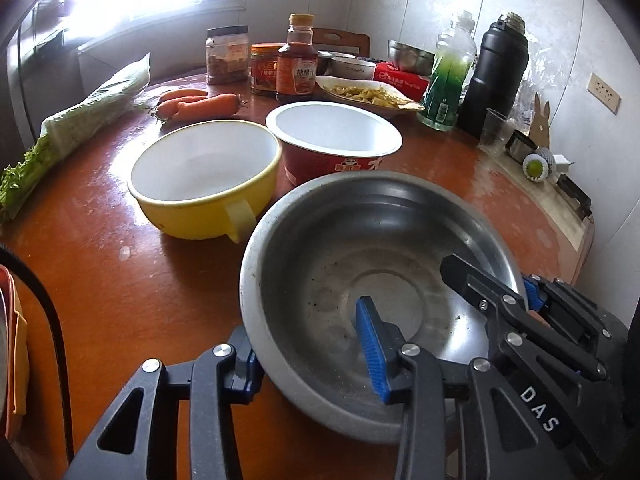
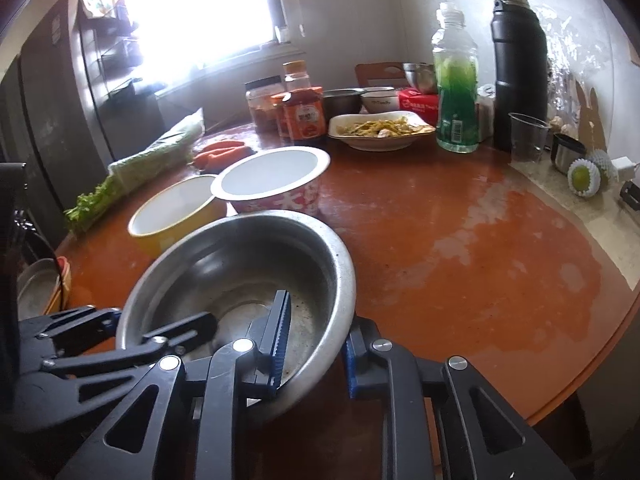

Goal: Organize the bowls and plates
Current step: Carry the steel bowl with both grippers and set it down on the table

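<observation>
A: We've got both grippers on the steel bowl [image 1: 360,280] at the near edge of the round table [image 2: 460,248].

B: Yes, our left gripper [image 1: 308,348] pinches its near rim, one blue pad inside, one outside. Our right gripper [image 2: 314,344] clamps the wall on the other side the same way.

A: Just behind the steel bowl sit the yellow bowl [image 1: 204,180] and the red paper bowl [image 1: 334,140], side by side, both empty.

Left gripper [image 1: 312,356], right gripper [image 2: 312,354] — jaws clamped.
</observation>
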